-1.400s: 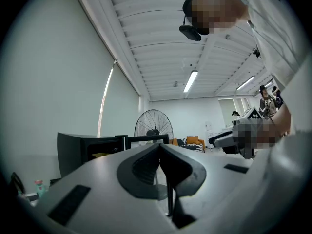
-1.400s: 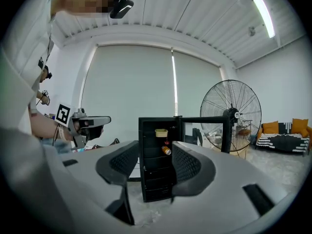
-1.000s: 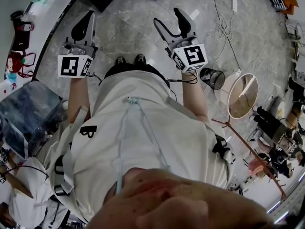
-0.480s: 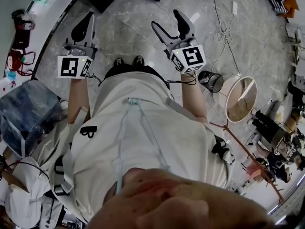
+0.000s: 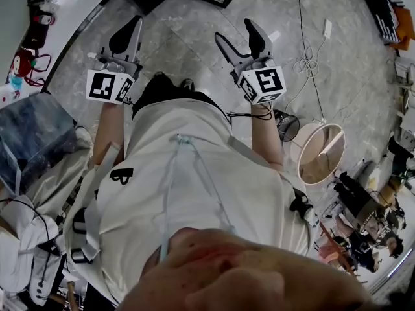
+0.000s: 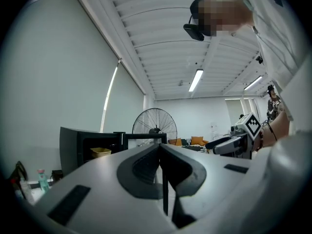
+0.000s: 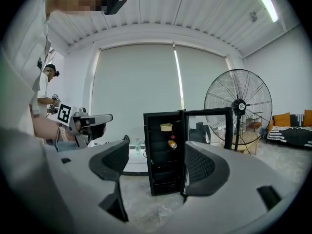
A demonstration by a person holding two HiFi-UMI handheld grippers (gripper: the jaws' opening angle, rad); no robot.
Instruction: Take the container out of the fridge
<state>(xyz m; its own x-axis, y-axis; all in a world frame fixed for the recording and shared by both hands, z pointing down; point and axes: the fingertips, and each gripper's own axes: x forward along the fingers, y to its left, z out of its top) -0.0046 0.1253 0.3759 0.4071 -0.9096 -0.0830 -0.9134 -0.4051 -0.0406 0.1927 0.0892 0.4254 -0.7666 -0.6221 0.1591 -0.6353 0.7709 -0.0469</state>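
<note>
Container (image 7: 166, 127): yellow, on top shelf of open black fridge (image 7: 158, 177), well apart from both grippers. Right gripper (image 7: 156, 152): jaws spread wide, empty. Left gripper (image 6: 160, 149): jaws together, empty.

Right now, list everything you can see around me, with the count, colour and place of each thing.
fridge: one, black, door open, standing on the floor ahead
container: one, yellow, top shelf of the fridge
can or bottle: one, orange-yellow, on the shelf below the container
fan: one, black, pedestal type, to the right of the fridge
small bottle: one, pale, on a low ledge to the left of the fridge
waste basket: one, black mesh, on the floor to the person's right
round stand: one, beige, beside the basket
cables: one bundle, white, on the floor
left gripper: one, grey, jaws together, empty
right gripper: one, grey, jaws apart, empty
</note>
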